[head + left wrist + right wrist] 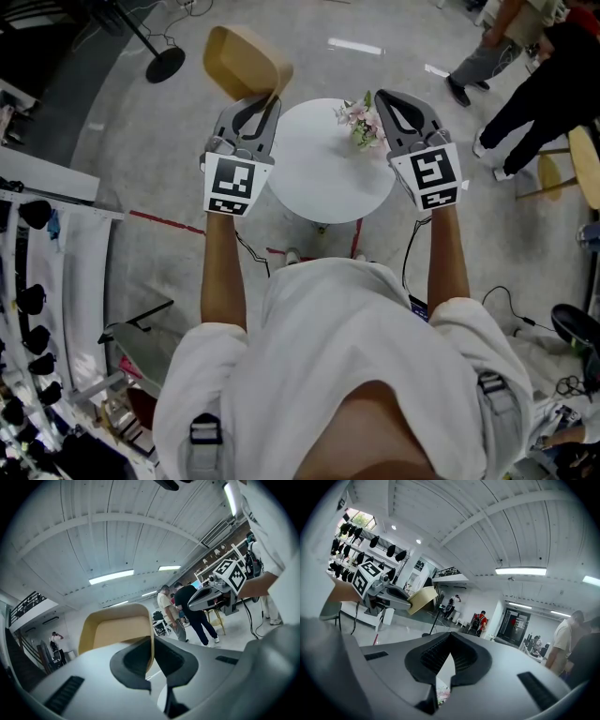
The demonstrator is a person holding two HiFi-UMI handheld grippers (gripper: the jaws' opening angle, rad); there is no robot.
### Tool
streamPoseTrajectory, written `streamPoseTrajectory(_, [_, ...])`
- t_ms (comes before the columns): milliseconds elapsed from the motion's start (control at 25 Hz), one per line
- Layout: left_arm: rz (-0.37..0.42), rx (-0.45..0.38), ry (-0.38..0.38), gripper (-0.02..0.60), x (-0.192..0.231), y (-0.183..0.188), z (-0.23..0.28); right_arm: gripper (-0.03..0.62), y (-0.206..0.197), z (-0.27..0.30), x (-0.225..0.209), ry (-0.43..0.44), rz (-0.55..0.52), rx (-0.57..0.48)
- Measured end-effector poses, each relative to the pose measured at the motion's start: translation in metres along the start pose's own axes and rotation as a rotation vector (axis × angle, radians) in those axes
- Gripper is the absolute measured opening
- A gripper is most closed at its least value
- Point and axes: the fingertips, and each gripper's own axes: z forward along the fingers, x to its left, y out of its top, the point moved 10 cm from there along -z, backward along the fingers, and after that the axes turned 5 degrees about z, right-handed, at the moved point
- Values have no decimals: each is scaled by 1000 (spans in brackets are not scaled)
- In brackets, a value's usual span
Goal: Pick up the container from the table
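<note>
A tan, open-topped container [246, 61] hangs in the air beyond the far left edge of a round white table [319, 183]. My left gripper [265, 98] is shut on the container's wall, and in the left gripper view that thin wall [117, 630] runs down between the jaws. The right gripper [386, 97] is raised over the table's right side, shut, with nothing in it. The right gripper view shows its jaws [449, 637] meeting at the tip, and the left gripper [401, 599] holding the container [423, 599] off to the left.
A small bunch of pink flowers [361, 122] stands on the table beside the right gripper. People [525, 66] stand at the far right near a wooden stool [574, 169]. A black stand base [165, 64] sits far left, and a rack of dark items [28, 309] lines the left edge.
</note>
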Motion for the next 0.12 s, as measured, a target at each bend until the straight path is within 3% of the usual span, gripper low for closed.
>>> streamPoseTrajectory(120, [-2,-3,1,31,2,1,-4,14,3,-1,3,0,-3,4])
